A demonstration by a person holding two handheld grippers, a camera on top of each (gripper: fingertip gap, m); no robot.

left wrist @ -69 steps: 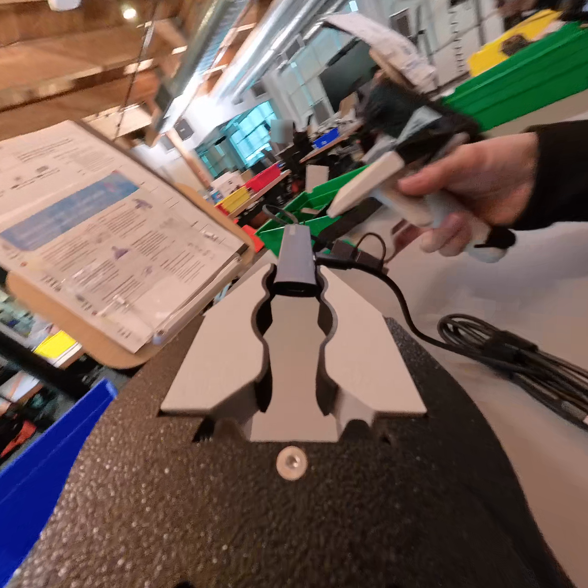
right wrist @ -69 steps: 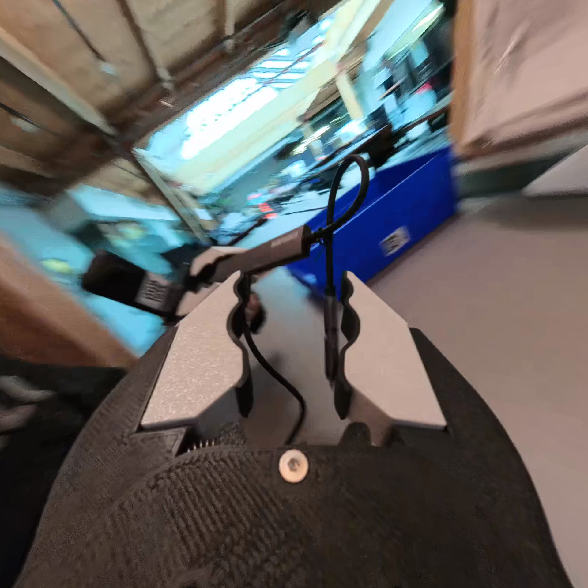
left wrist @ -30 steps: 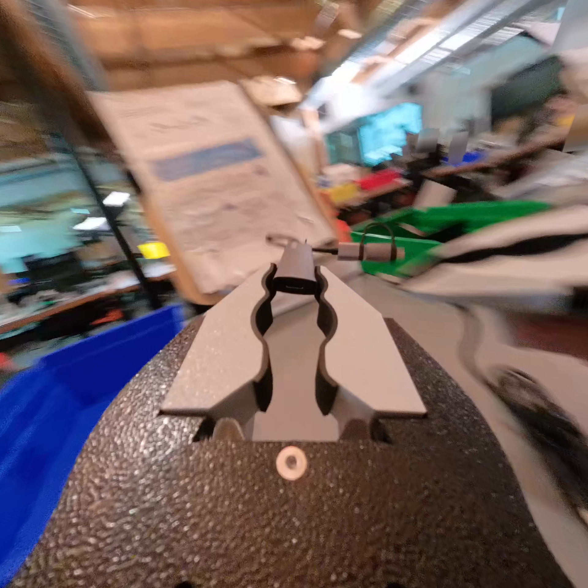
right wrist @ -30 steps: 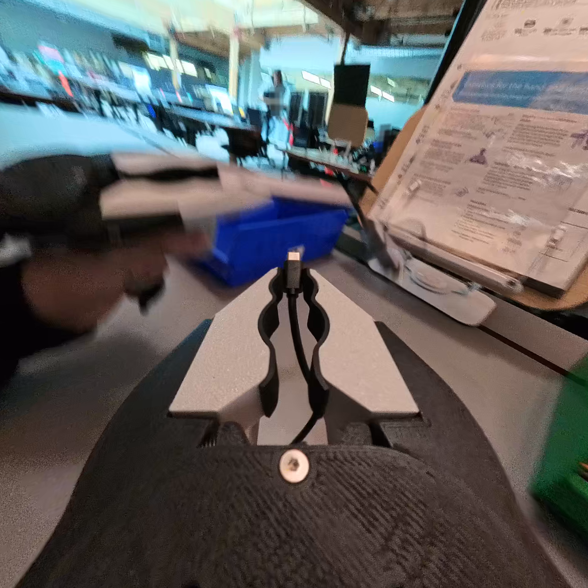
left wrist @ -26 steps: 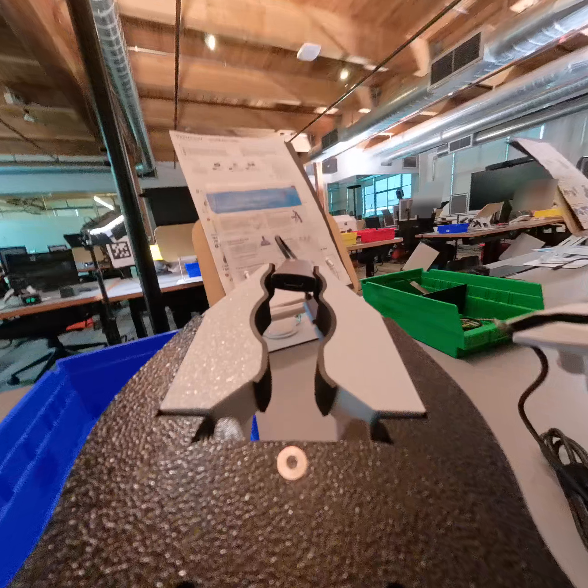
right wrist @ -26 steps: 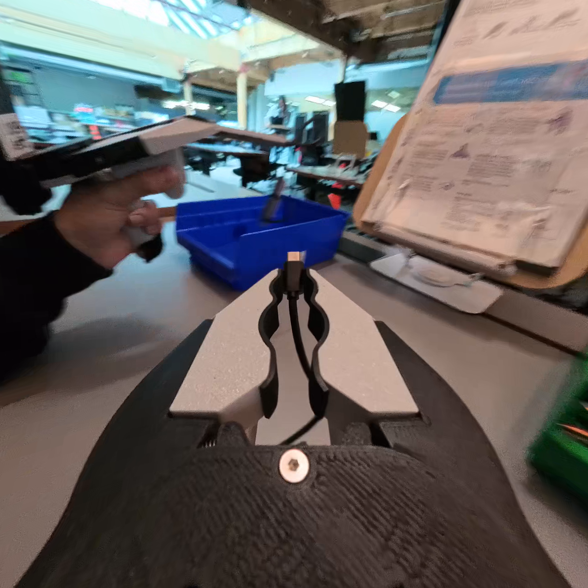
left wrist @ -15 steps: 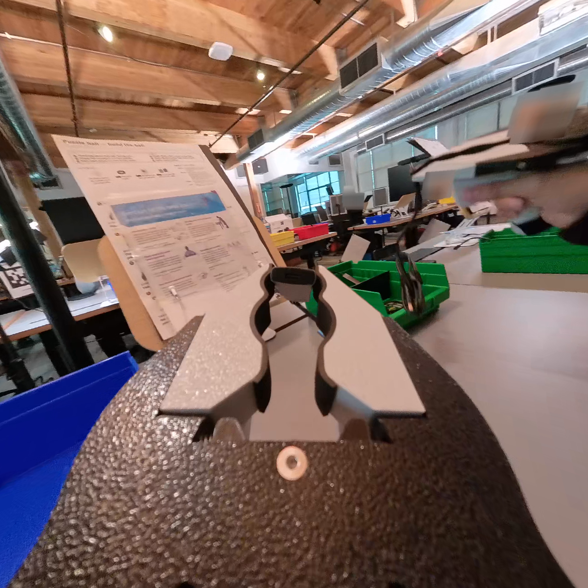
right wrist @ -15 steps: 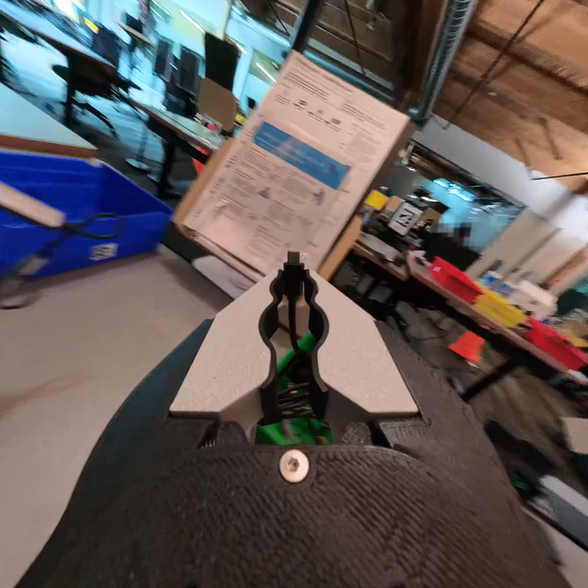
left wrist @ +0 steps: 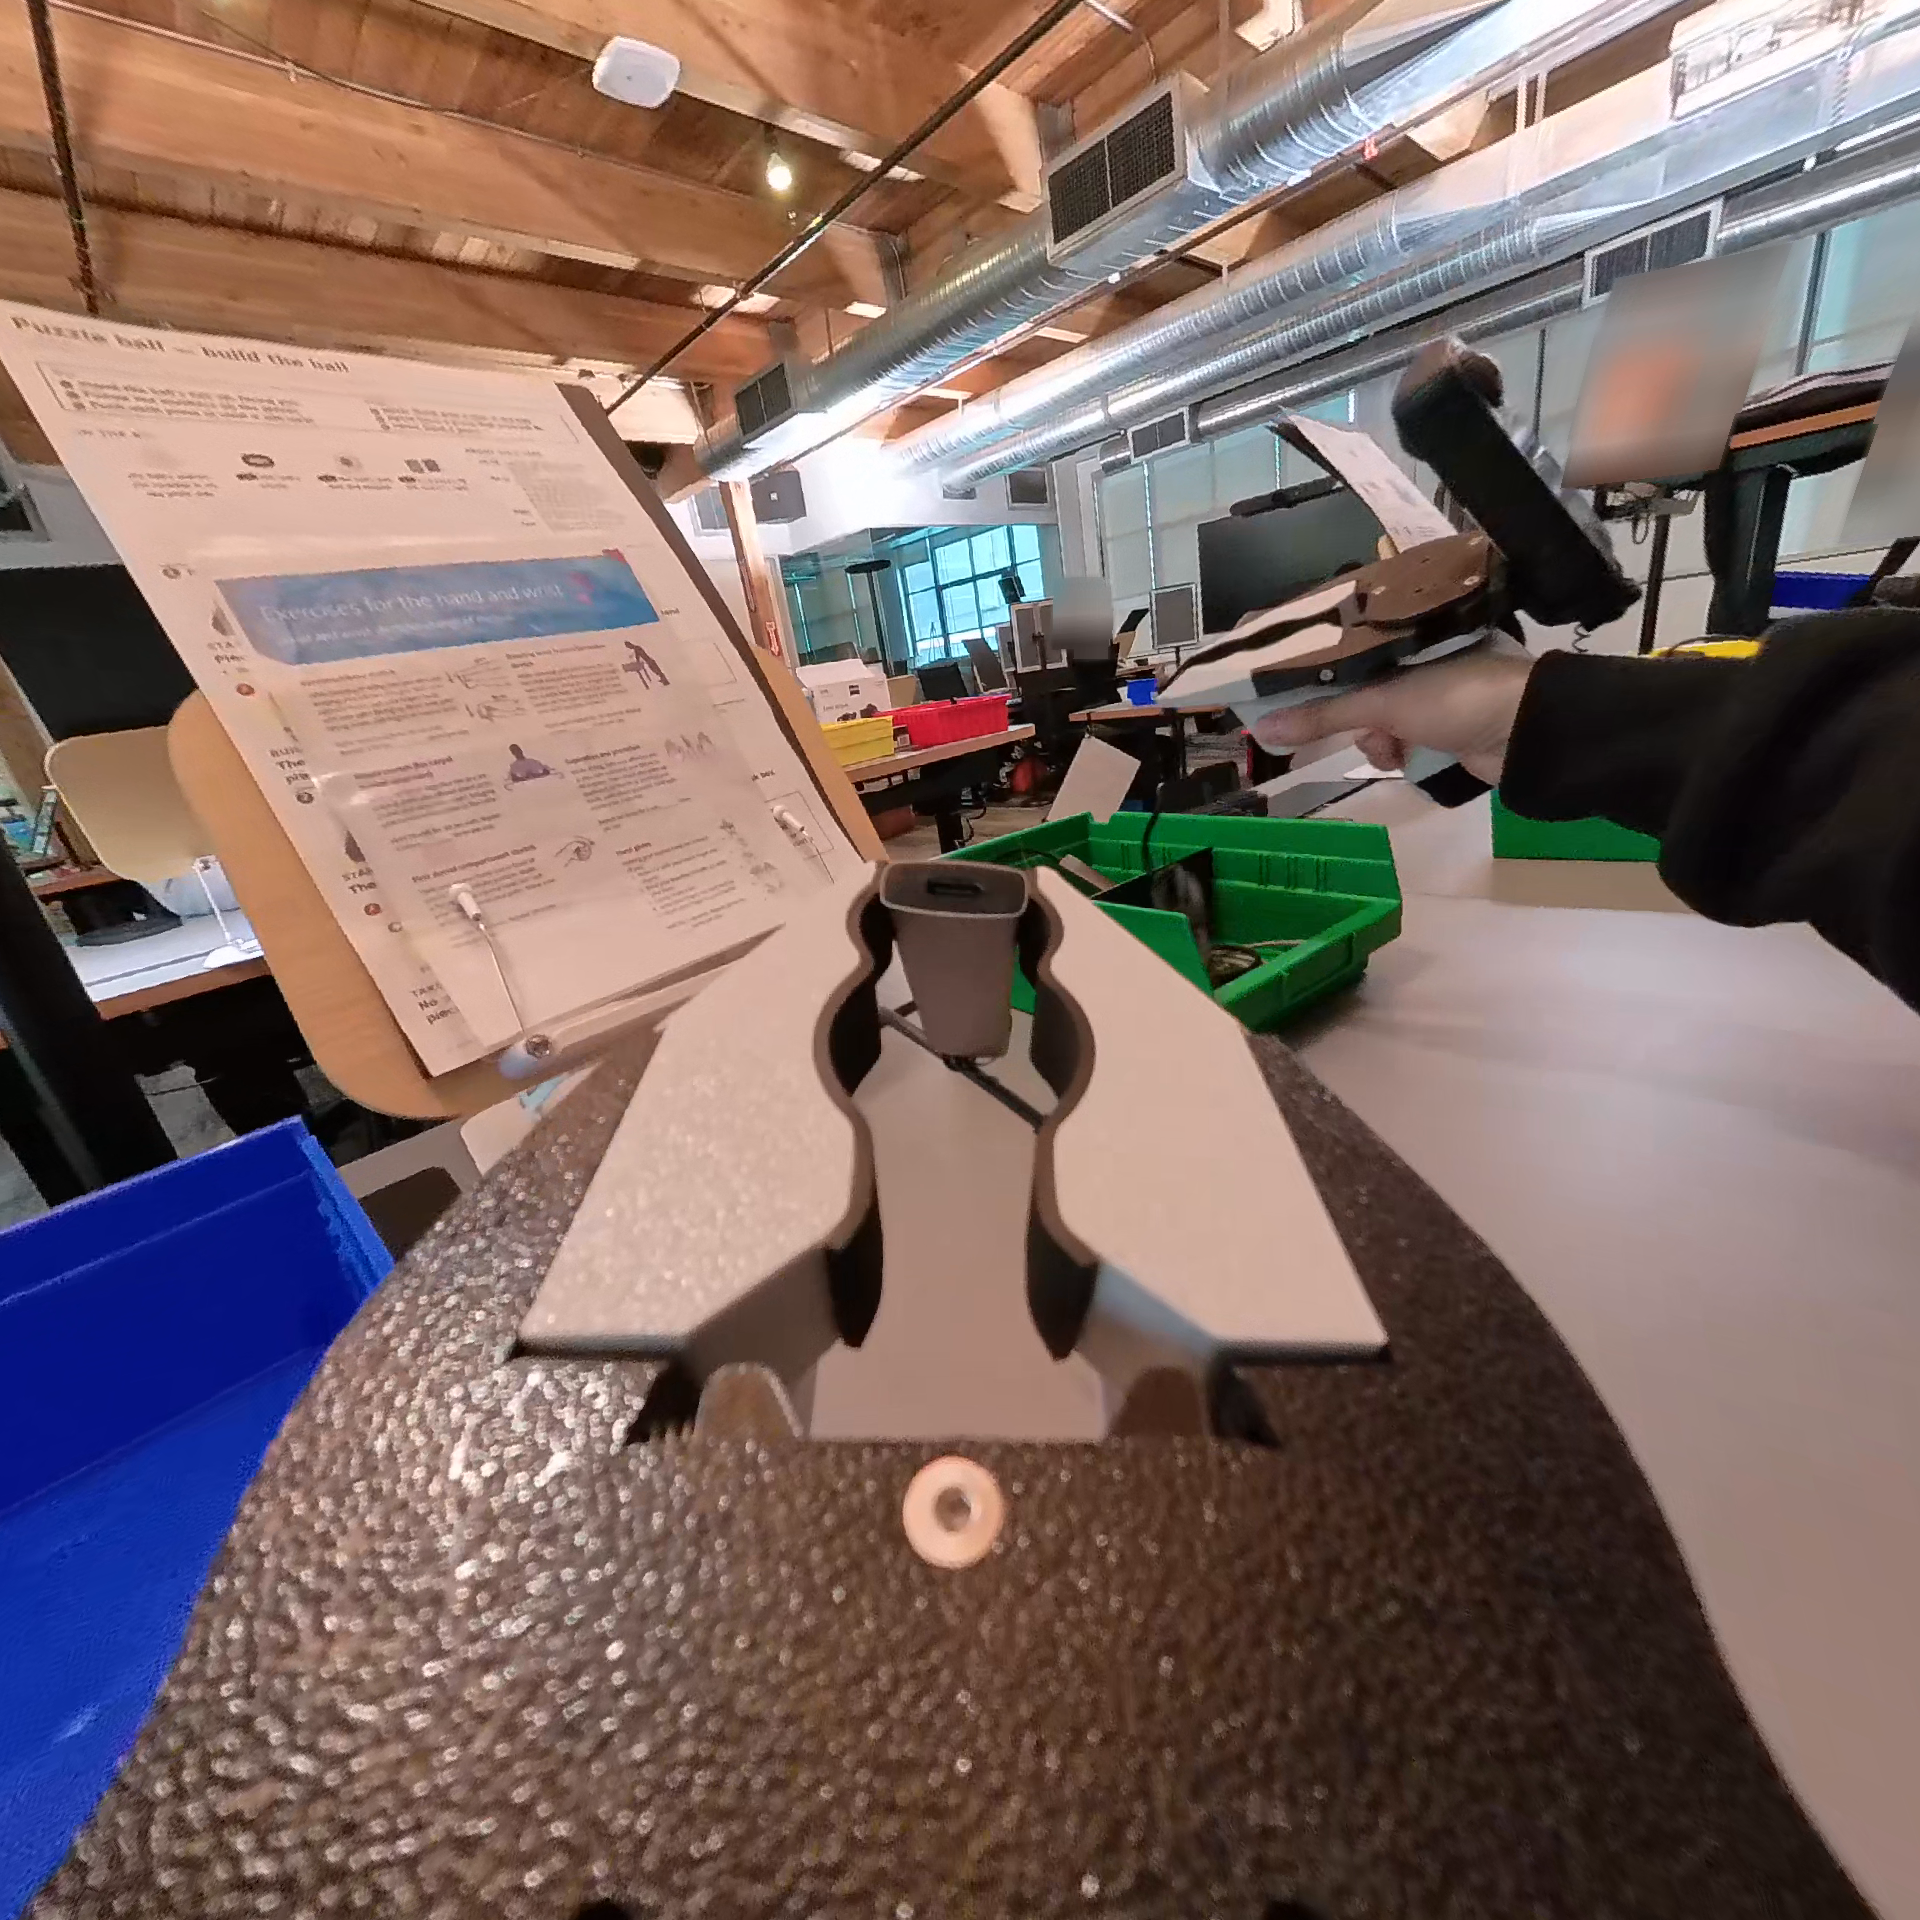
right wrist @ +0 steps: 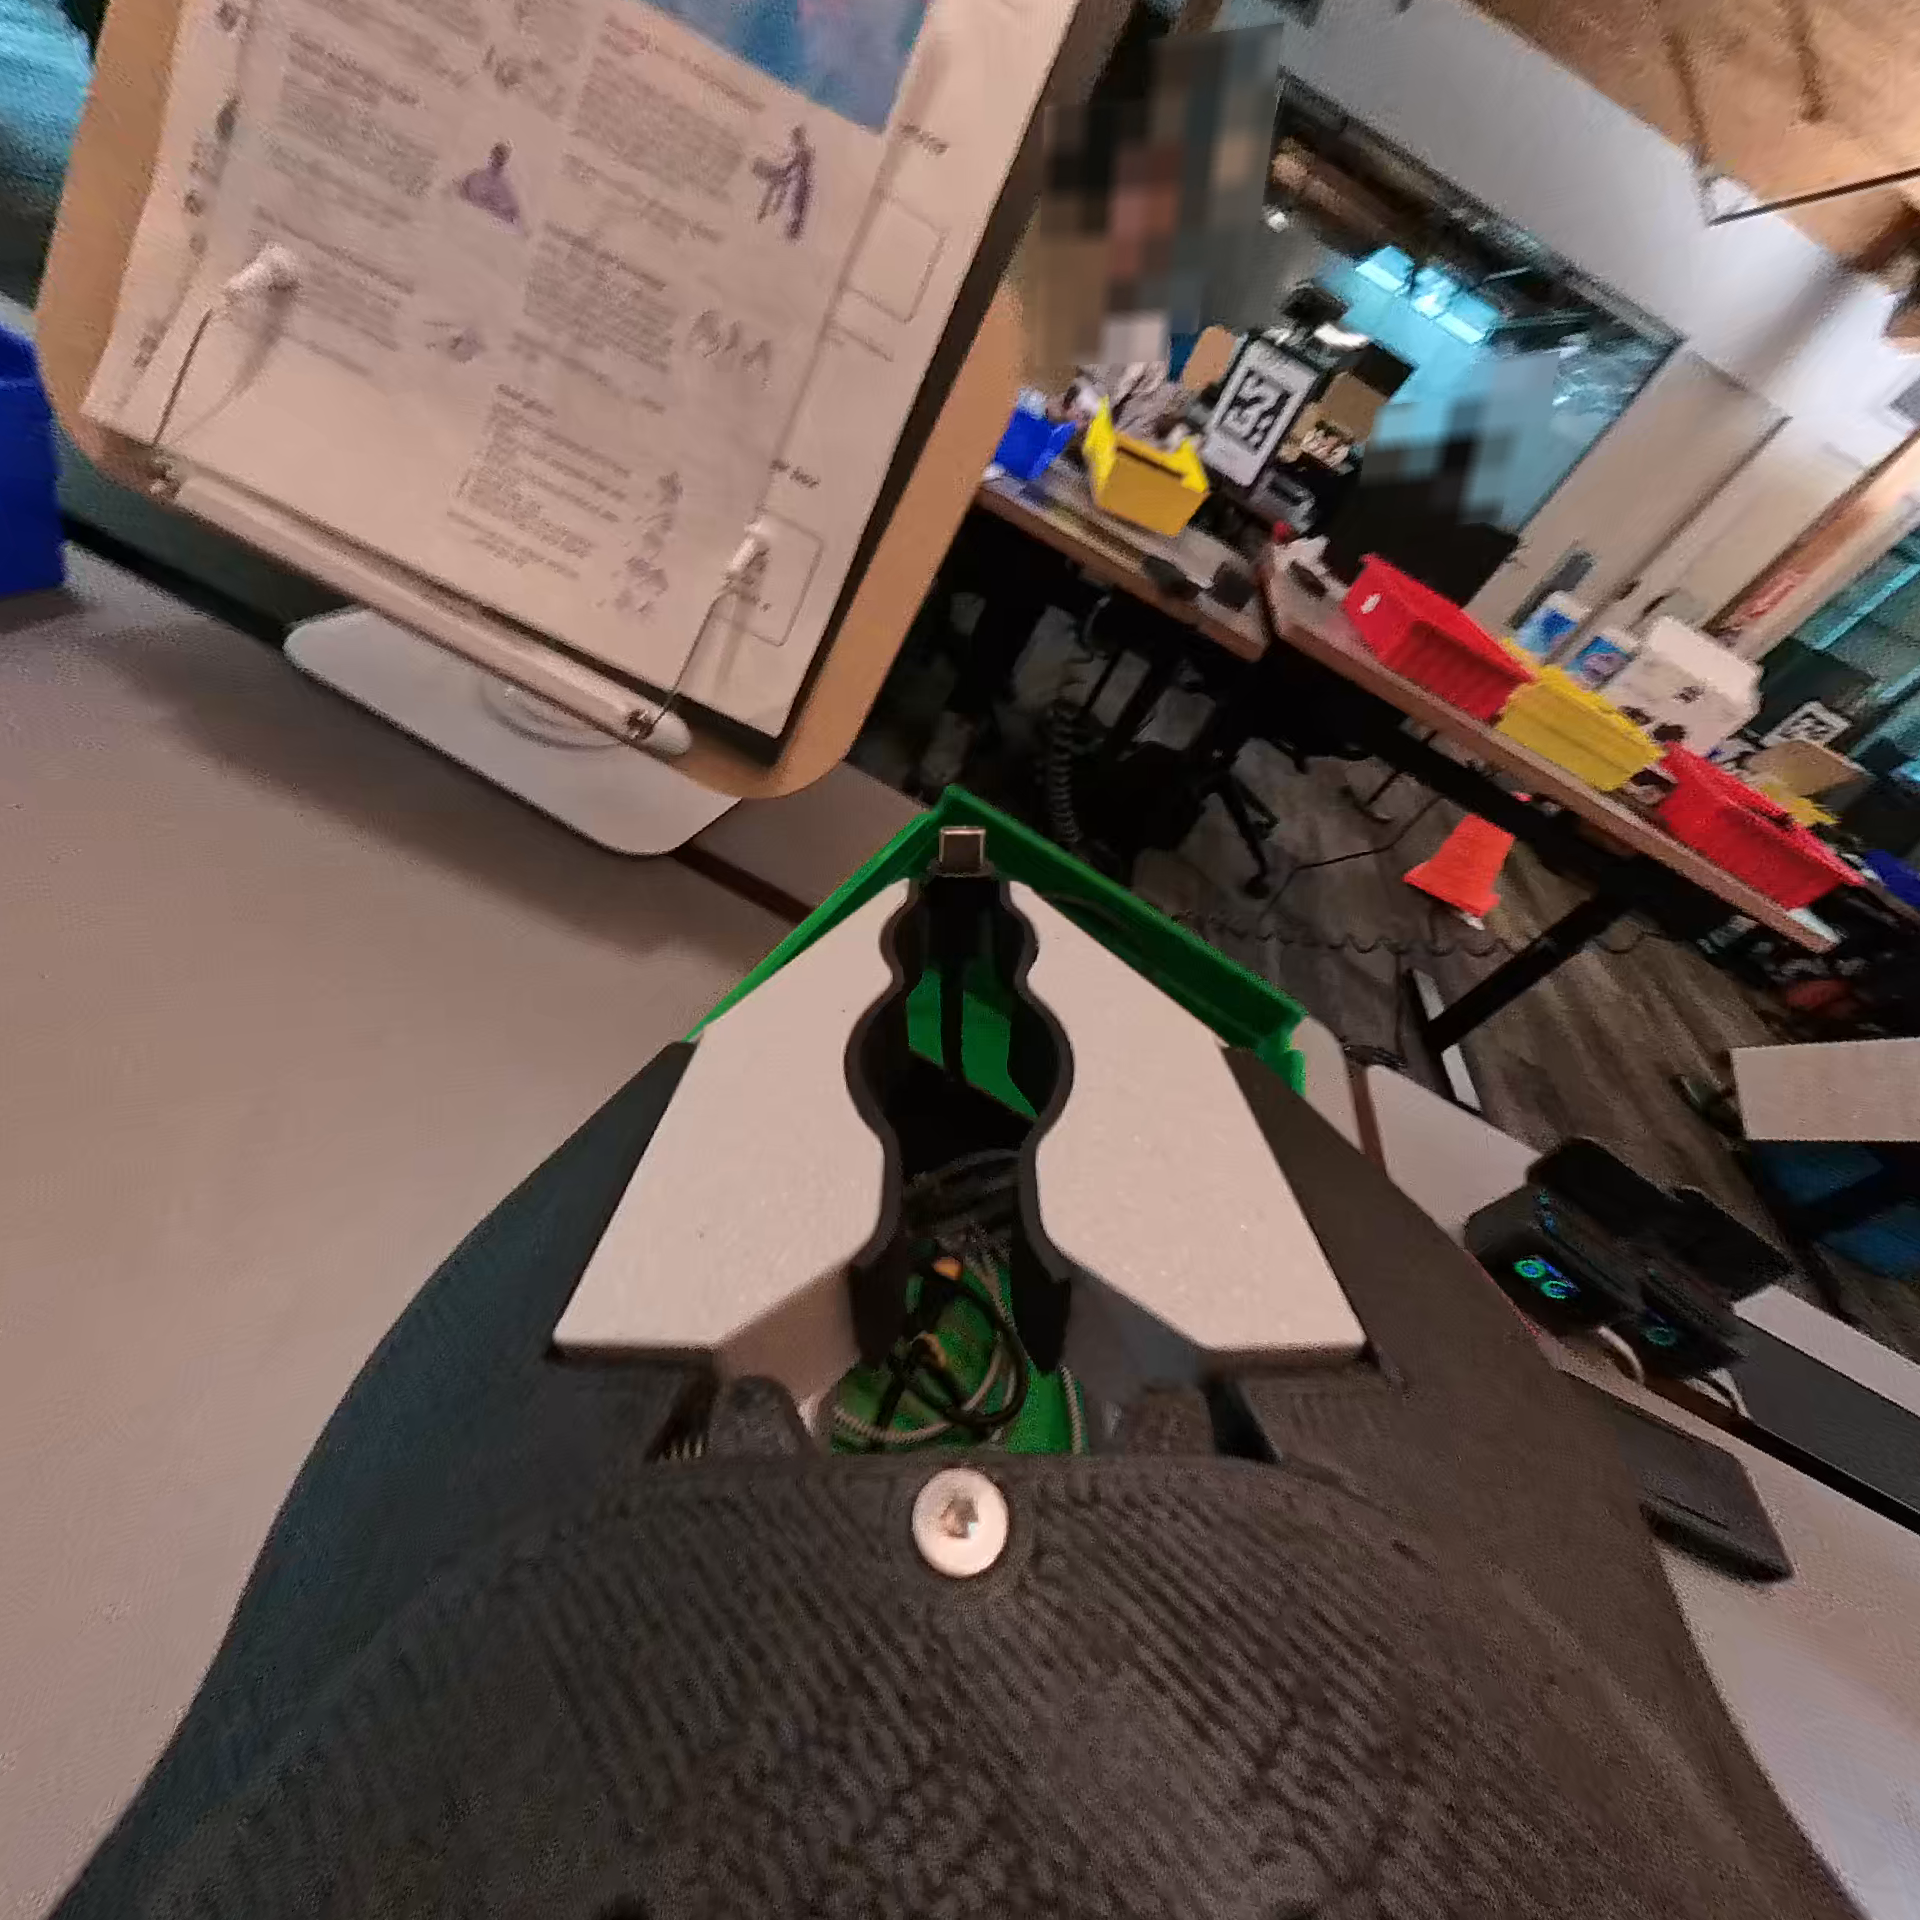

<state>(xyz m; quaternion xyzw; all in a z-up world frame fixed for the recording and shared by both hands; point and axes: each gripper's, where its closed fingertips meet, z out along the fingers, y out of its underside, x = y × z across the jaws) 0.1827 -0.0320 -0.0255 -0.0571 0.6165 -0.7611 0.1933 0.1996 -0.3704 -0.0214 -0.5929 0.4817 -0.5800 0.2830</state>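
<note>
My left gripper is shut on a small grey adapter, which stands upright between the fingertips with its port facing up. A thin black lead trails from its lower end. My right gripper is shut on a black cable, whose metal plug sticks out past the tips. It hovers over a green bin, and the rest of the cable coil lies in the bin below. In the left wrist view the right gripper, held by a hand, is above the green bin.
A wooden document stand with printed sheets stands at the table's back, also in the right wrist view. A blue bin is at the left. A black device lies right of the green bin. The grey table runs between them. Across from one pair of fingers to the other is roughly 35 cm.
The cable's plug has come apart from the adapter. My right gripper has carried the cable from the table to above the green bin. My left gripper has swung round, still holding the adapter.
</note>
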